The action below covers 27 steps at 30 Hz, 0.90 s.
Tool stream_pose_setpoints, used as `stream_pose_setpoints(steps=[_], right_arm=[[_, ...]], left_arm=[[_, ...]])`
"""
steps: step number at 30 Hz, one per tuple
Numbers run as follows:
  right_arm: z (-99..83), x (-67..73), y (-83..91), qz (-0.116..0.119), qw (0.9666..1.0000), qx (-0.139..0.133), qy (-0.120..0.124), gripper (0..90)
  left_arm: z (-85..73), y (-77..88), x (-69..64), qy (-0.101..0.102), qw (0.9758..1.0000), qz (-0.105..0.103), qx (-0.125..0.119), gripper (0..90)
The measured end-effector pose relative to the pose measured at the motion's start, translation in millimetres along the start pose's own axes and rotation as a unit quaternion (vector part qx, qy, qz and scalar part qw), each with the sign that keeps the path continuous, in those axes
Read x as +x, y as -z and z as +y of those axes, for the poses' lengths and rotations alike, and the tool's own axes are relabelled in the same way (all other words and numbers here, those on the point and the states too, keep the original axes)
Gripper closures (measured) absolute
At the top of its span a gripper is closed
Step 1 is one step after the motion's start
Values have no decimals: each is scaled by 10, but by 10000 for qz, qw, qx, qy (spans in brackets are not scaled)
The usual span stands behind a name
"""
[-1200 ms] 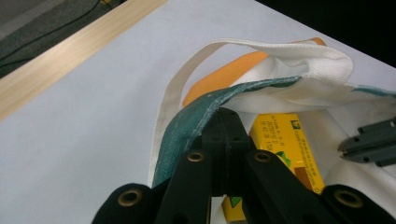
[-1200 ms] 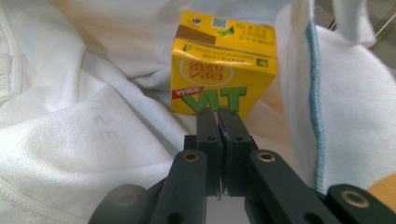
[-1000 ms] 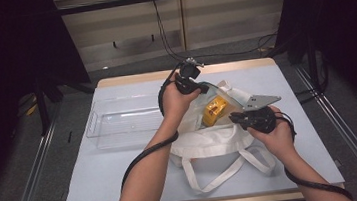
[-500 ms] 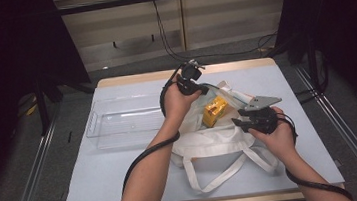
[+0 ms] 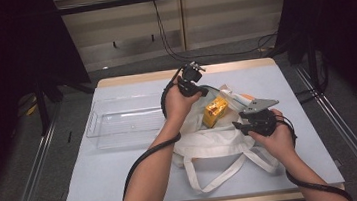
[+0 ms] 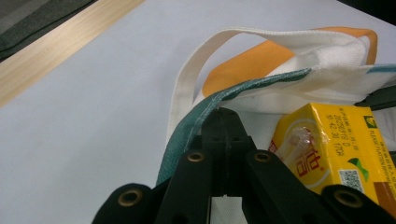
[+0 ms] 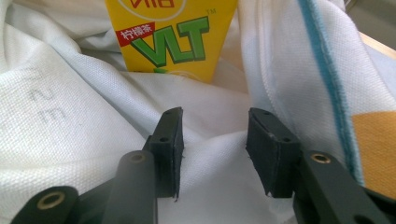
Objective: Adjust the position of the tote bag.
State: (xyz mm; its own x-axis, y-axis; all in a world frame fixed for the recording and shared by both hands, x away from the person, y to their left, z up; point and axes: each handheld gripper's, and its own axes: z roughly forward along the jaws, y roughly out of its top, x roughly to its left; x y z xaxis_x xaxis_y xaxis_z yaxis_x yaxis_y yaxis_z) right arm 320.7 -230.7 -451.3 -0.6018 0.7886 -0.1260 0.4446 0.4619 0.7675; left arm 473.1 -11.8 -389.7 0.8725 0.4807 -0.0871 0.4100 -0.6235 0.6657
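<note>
Grey floor surrounds the table; slatted wall behind.

Left gripper: jaws closed together, pinching the green-trimmed edge of the white tote bag. Yellow drink carton lies just beside the jaws, inside the bag's mouth. Bag handle loops above them, over the pale table.

The yellow drink carton is cut off by the top edge in the right gripper view. In the high view, the white tote bag hides the carton's lower part.
</note>
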Motion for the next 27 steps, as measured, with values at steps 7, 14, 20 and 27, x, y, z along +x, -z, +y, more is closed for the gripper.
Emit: stream_pose_setpoints(steps=[7, 14, 20, 27], right_arm=[[-6, 9, -30, -2, 9998, -213, -51, 543], [57, 51, 49, 316, 9981, -513, -120, 607], [39, 110, 40, 743, 9968, -281, -90, 900], [-66, 175, 3, 863, 9961, -178, -71, 900]], left_arm=[[-32, -30, 45, 102, 9999, -30, -12, 900], [-36, -13, 58, 214, 9997, -66, -76, 900], [-34, -25, 62, 256, 9996, -40, -93, 900], [-31, -62, 96, 222, 9997, -44, -7, 900]])
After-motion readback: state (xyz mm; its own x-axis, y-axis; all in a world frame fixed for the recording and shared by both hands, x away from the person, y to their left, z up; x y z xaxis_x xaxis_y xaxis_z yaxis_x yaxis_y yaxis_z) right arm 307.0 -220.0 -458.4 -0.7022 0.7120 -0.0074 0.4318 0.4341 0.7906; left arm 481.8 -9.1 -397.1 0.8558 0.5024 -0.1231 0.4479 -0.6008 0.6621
